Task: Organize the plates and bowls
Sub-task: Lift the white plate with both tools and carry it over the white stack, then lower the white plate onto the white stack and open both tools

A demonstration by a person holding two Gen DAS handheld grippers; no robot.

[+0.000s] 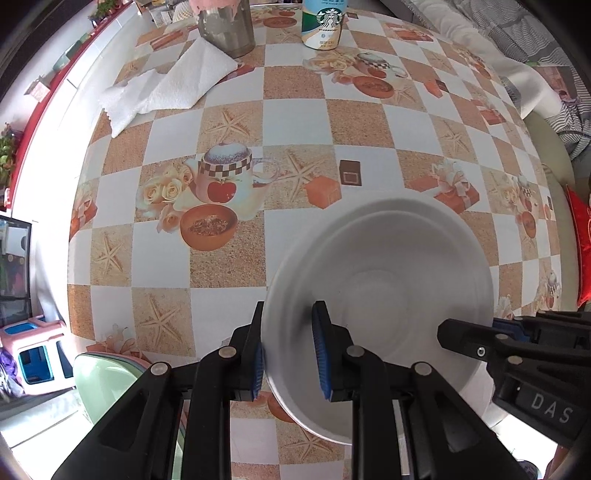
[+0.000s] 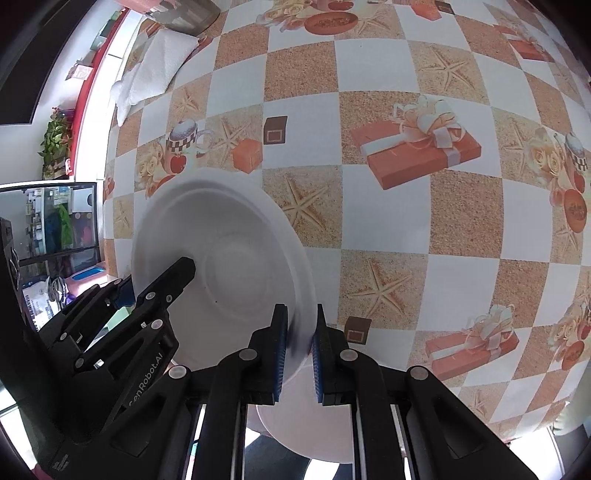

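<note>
A white bowl (image 1: 384, 280) hangs tilted above the checked tablecloth, held at two sides of its rim. My left gripper (image 1: 289, 317) points straight down and is shut on the bowl's left rim, one blue pad inside and one outside. In the right wrist view the same bowl (image 2: 229, 251) sits lower left, and my right gripper (image 2: 300, 325) is shut on its right rim. The right gripper (image 1: 491, 328) shows at the bowl's far side in the left wrist view. The left gripper (image 2: 162, 291) appears at the left in the right wrist view.
A pale green plate (image 1: 99, 380) lies on pink ones at the table's near left edge. Further back are a white paper towel (image 1: 170, 88), a steel tumbler (image 1: 227, 29) and a Starbucks bottle (image 1: 323, 22). A pink stool (image 1: 33, 354) stands on the floor at the left.
</note>
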